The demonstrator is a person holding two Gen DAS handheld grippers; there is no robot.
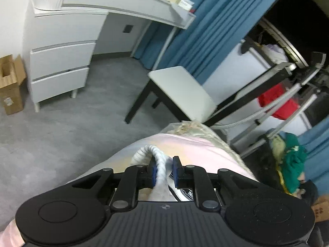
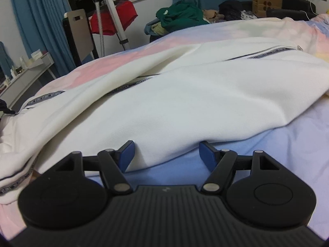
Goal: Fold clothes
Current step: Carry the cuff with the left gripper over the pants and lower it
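A white garment (image 2: 174,94) with dark patterned trim lies spread on the bed's pastel pink-and-blue cover (image 2: 287,148). My right gripper (image 2: 167,152) is open, its blue pads at the garment's near edge, low over the cover. In the left wrist view my left gripper (image 1: 164,170) is shut on a bunched ribbed white part of the garment (image 1: 159,164), held above the bed's corner (image 1: 185,142). The rest of the garment is hidden below the left gripper body.
A white-seated stool with black legs (image 1: 181,92) and a white dresser (image 1: 59,61) stand on the grey floor. A cardboard box (image 1: 10,84) is at left. A pile of green clothes (image 2: 181,14), a red cloth (image 2: 115,18), a steamer pole (image 2: 111,10) and blue curtains lie beyond the bed.
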